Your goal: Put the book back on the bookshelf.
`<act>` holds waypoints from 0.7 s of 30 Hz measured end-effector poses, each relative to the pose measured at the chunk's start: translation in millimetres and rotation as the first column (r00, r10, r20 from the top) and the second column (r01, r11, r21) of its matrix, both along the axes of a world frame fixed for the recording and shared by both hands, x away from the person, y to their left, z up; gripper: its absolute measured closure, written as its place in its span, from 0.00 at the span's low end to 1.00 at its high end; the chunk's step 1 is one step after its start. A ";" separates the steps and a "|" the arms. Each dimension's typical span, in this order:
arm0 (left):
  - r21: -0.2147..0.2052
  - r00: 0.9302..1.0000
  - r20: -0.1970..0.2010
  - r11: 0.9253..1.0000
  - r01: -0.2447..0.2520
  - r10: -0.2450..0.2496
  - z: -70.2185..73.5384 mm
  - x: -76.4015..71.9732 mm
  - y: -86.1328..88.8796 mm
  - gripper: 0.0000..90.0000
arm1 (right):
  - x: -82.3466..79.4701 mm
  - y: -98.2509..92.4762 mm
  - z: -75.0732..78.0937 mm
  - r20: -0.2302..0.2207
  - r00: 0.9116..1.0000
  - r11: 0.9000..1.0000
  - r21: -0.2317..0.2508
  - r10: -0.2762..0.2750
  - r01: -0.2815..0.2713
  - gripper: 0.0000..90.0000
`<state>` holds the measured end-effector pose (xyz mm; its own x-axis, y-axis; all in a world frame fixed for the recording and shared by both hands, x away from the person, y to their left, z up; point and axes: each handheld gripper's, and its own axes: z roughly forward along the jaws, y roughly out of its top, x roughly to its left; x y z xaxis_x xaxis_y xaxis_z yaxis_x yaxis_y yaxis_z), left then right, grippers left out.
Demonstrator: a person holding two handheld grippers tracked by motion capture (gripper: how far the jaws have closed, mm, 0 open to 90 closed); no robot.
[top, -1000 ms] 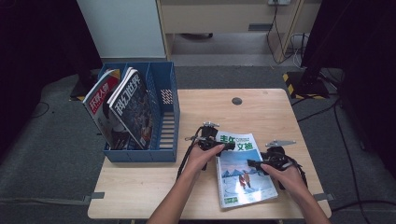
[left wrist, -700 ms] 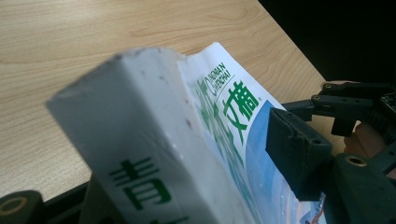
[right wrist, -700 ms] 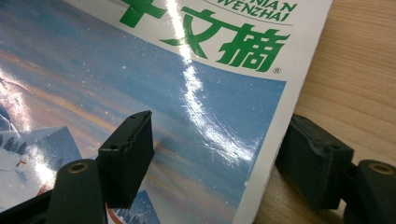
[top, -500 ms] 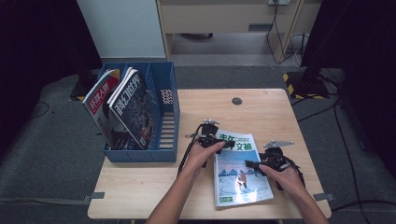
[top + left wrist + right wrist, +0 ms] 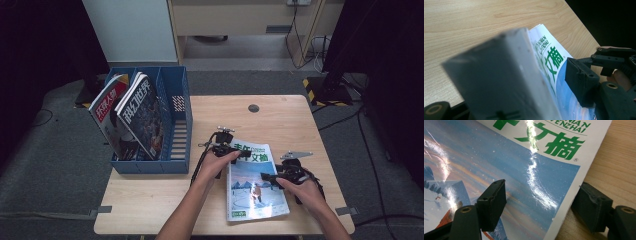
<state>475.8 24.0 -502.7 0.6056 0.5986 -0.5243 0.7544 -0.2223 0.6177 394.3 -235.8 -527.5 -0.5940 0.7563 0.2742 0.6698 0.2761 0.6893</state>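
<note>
A magazine [image 5: 255, 192] with a blue snow scene and green characters lies flat on the wooden table [image 5: 280, 120], near its front. My left gripper [image 5: 234, 152] is at the magazine's far left corner. In the left gripper view that corner [image 5: 551, 60] stands between the jaws, with a blurred grey face close to the camera. The black finger [image 5: 579, 82] on the cover side stands a little off it. My right gripper [image 5: 268, 176] is open at the magazine's right edge. Its jaws [image 5: 541, 195] straddle that edge [image 5: 524, 170], one over the cover, one on the wood.
A blue file rack [image 5: 175, 125] stands at the table's left side. It holds a red-topped magazine [image 5: 106, 107] and a dark one [image 5: 142, 117], both leaning; its right slot is free. A round dark cable hole [image 5: 253, 108] sits at the table's far middle.
The near end of the magazine has swung slightly to the left on the table. Both hands have stayed where they were.
</note>
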 end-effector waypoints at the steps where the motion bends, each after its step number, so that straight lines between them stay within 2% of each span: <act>1: 0.004 1.000 0.000 1.000 0.001 -0.001 0.5 0.4 0.0 0.48 | -0.2 0.2 0.1 -0.001 1.000 1.000 0.002 0.001 -0.001 0.32; 6: 0.009 1.000 -0.015 1.000 -0.013 0.013 2.5 1.9 0.0 0.54 | -0.2 0.5 -0.2 0.002 1.000 1.000 0.002 0.009 -0.009 0.32; 12: 0.016 0.997 -0.042 0.997 -0.070 0.071 5.1 1.6 1.1 0.68 | 0.5 -0.7 -0.6 0.005 1.000 1.000 0.008 0.015 -0.015 0.32; 15: 0.011 0.996 -0.038 0.997 -0.081 0.082 8.5 0.1 1.3 0.73 | 1.3 -3.5 -0.7 0.003 1.000 0.999 0.022 0.023 -0.023 0.32; 21: 0.016 0.997 0.011 0.997 -0.070 0.070 17.8 -4.7 -1.7 0.77 | 2.9 -11.4 0.7 0.012 1.000 0.998 0.048 0.028 -0.029 0.34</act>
<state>471.1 22.3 -484.9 0.5673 0.6481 -0.5081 0.7619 -0.1790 0.6224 397.2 -247.3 -526.8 -0.6182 0.7252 0.3032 0.6545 0.2614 0.7094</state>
